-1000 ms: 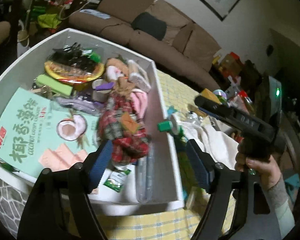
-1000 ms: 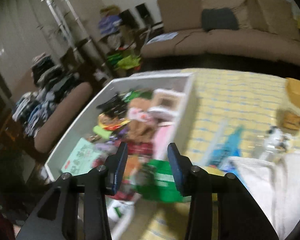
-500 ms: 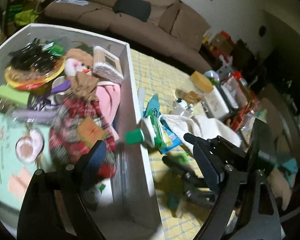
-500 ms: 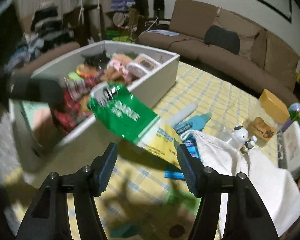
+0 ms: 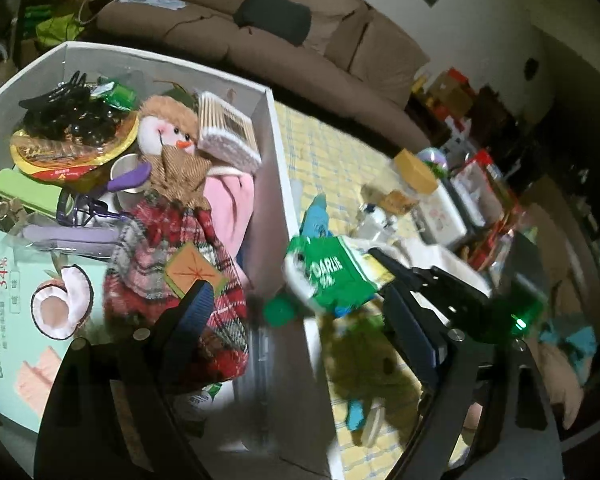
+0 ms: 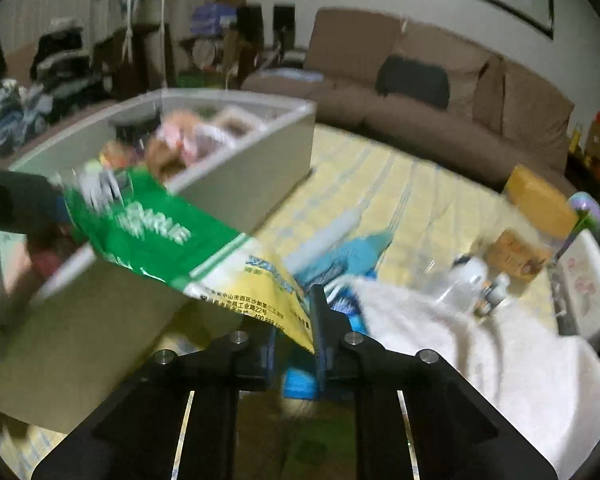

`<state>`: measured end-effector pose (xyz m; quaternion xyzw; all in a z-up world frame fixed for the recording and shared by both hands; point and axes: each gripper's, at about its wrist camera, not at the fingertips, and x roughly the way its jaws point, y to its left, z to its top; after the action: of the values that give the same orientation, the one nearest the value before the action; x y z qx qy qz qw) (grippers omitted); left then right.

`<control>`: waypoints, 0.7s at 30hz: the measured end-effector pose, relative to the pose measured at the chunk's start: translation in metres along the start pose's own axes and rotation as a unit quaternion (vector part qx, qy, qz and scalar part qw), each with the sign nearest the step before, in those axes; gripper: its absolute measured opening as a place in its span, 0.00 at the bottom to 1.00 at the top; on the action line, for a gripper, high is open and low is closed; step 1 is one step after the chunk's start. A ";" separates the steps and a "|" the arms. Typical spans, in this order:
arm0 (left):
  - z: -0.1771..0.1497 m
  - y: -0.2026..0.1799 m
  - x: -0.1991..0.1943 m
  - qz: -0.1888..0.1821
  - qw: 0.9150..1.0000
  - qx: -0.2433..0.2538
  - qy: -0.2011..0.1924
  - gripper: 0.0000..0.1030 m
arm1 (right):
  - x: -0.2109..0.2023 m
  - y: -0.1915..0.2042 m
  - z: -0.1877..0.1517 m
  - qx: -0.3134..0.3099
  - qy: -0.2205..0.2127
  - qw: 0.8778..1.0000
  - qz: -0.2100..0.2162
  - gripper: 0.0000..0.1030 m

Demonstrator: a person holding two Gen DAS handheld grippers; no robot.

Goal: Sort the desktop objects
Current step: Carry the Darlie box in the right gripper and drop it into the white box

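Observation:
A green, white and yellow Darlie toothpaste tube (image 6: 172, 256) is pinched at its flat yellow end by my right gripper (image 6: 296, 336), which is shut on it and holds it in the air by the near corner of the white storage box (image 6: 236, 168). In the left wrist view the tube (image 5: 332, 272) hangs just outside the box's right wall (image 5: 276, 184), its green cap down. My left gripper (image 5: 300, 320) is open and empty, its jaws astride that wall.
The box holds a snowman doll (image 5: 172, 184), a coconut cracker box (image 5: 24, 292), a cotton-swab box (image 5: 228, 132), black clips and other items. On the yellow checked cloth lie a white towel (image 6: 460, 336), a blue pack (image 6: 340, 260), a yellow-lidded jar (image 6: 536, 204) and a figurine bottle (image 6: 472, 276).
My right gripper closed on the tube's yellow end and lifted it towards the box. The left gripper stayed open and shifted slightly over the box wall.

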<state>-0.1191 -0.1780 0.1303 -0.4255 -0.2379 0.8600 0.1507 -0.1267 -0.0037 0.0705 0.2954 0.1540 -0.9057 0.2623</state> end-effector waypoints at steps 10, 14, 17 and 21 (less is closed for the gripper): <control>-0.004 0.019 -0.048 -0.063 0.998 -0.018 -0.019 0.93 | -0.067 0.058 0.070 -0.137 -0.067 0.988 0.030 0.12; -0.009 0.023 -0.069 -0.073 0.997 0.000 -0.021 0.92 | -0.073 0.098 0.084 -0.227 -0.070 0.970 0.058 0.12; -0.014 0.031 -0.078 -0.079 0.997 -0.007 -0.014 0.79 | -0.069 0.124 0.090 -0.271 -0.074 0.957 0.070 0.12; -0.016 0.045 -0.085 -0.062 0.998 -0.018 -0.017 0.76 | -0.056 0.147 0.103 -0.298 -0.089 0.947 0.082 0.12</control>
<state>-0.0582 -0.2506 0.1541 -0.3980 -0.2813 0.8518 0.1922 -0.0519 -0.1463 0.1667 0.1337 0.3682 -0.8164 0.4243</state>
